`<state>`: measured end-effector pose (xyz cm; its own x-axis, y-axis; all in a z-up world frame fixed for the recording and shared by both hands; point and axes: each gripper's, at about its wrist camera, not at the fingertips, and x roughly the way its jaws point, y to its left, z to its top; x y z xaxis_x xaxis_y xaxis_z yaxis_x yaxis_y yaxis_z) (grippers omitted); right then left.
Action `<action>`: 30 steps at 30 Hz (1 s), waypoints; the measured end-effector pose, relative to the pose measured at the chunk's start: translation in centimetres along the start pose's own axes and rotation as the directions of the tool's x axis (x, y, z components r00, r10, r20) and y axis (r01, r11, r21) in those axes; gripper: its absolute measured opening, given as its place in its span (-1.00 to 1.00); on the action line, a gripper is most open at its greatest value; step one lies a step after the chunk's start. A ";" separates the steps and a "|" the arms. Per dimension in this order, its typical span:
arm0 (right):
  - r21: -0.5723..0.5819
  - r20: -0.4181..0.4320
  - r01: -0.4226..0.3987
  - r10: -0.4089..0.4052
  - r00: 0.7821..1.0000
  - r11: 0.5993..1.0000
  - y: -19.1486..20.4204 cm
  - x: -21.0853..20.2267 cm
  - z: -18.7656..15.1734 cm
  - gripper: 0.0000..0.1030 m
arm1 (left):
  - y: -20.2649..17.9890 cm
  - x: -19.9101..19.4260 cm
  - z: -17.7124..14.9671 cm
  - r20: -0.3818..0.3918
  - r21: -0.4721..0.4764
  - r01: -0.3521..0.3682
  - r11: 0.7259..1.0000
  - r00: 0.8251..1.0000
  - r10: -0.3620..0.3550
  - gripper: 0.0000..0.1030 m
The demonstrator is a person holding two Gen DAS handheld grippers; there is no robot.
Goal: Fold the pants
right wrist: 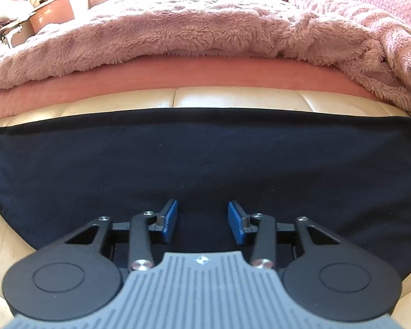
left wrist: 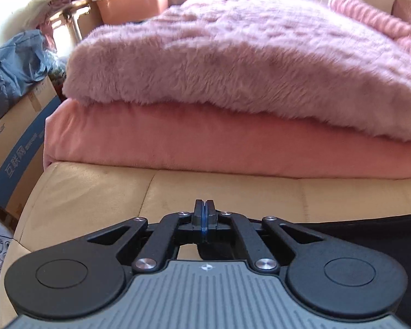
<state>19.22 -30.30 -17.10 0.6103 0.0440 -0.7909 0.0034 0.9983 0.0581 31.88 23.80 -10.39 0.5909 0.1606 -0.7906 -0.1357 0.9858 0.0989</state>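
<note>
The pants [right wrist: 205, 164] lie spread flat as a dark navy sheet of cloth across a beige cushioned bench [right wrist: 233, 97] at the foot of a bed, their far edge running straight from side to side with a strip of bare beige surface showing beyond it. The right hand-held gripper [right wrist: 202, 220] hovers low over the near part of the fabric with its blue-padded fingers [right wrist: 169, 220] spread well apart, released and grasping nothing; I cannot tell whether the tips touch the cloth. In the left wrist view, the left hand-held gripper [left wrist: 204, 216] is clenched, its two fingers pressed together with only a thin blue line of pad between them and nothing caught there. It sits over the bare beige bench, with the pants [left wrist: 370, 227] just beside it to the right as a dark band. Beyond the bench rises the pink mattress [left wrist: 205, 148], topped with a fluffy pink blanket [left wrist: 233, 63] whose shaggy edge hangs over the mattress side. To the left of the bed stand cardboard boxes [left wrist: 11, 142], one with a blue printed stripe, with a crumpled blue bag [left wrist: 16, 63] resting on top
</note>
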 end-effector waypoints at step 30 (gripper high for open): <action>-0.637 -0.111 -0.222 0.197 0.974 0.738 4.9 7.7 11.0 -0.60 | 3.5 2.6 -1.6 -0.047 -0.166 0.170 0.971 0.983 -0.180 -0.07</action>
<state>32.62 -25.49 -16.24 0.5072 0.2442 -0.8265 -0.6378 0.7513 -0.1694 31.69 27.55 -13.12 0.5680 -0.0216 -0.8227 -0.1638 0.9767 -0.1387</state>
